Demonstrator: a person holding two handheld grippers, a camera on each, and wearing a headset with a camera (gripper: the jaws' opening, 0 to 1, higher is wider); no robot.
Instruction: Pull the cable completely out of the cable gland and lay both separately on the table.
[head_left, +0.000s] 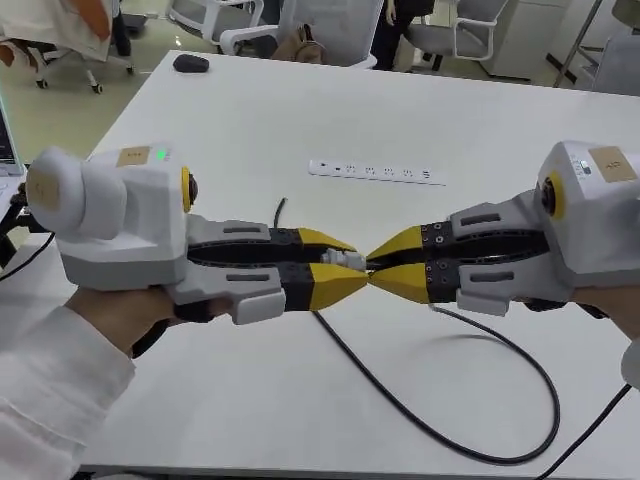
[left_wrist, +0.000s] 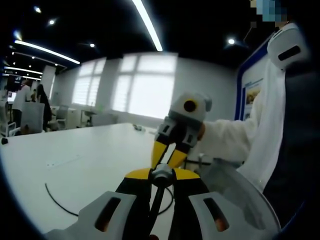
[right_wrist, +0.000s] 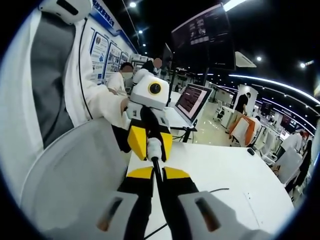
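Left gripper (head_left: 354, 263) clenched on the white cable gland (head_left: 340, 259) above the table (head_left: 250, 120), right gripper (head_left: 378, 268) tip to tip with it, jaws clamped on the black cable (head_left: 440, 432) still threaded through the gland, slack looping across the tabletop

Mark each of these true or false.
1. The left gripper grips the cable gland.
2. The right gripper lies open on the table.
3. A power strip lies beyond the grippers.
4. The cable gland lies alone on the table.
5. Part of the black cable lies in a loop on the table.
1. True: the left gripper is shut on the cable gland.
2. False: the right gripper is held above the table, shut on the cable, tip to tip with the left gripper.
3. True: a white power strip lies there.
4. False: the gland sits between the left gripper's jaws, off the table.
5. True.
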